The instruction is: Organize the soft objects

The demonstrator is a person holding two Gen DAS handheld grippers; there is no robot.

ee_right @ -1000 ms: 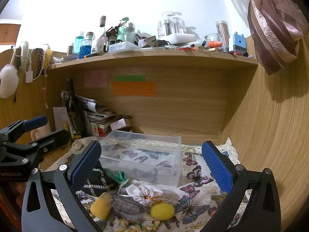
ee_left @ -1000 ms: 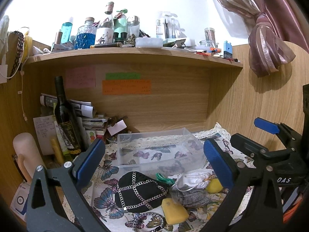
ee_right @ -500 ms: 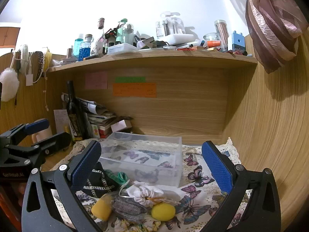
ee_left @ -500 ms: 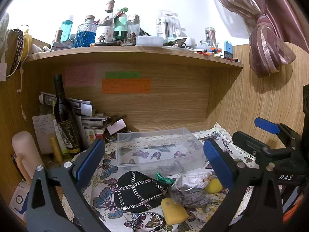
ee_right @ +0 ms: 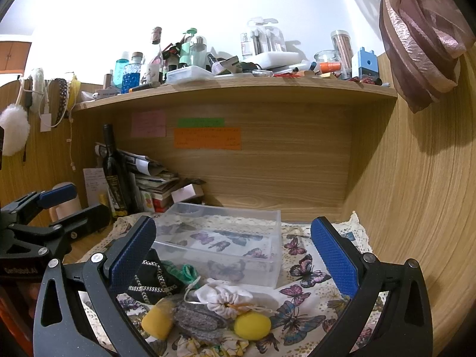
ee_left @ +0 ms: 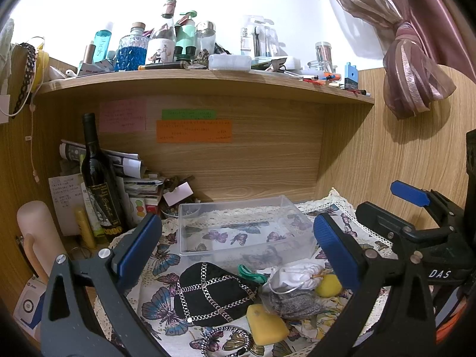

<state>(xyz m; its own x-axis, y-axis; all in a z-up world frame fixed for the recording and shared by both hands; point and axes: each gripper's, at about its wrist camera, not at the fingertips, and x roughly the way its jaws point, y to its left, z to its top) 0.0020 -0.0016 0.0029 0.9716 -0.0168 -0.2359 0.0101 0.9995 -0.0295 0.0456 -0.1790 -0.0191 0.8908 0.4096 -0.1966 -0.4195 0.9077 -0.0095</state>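
Both grippers, left (ee_left: 235, 248) & right (ee_right: 232, 253), gape wide w/ nothing held; white drawstring pouch (ee_right: 223, 297) looks crumpled.

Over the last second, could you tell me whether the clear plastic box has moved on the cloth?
No. The clear plastic box sits at the same spot on the butterfly cloth, with the same gap to the wine bottle.

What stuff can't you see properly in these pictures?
- Notes on the back panel, both views: writing too small to read.
- Floral scrunchie, right view: cut off by the bottom edge.
- Black pouch, right view: partly hidden by the right gripper's left finger.
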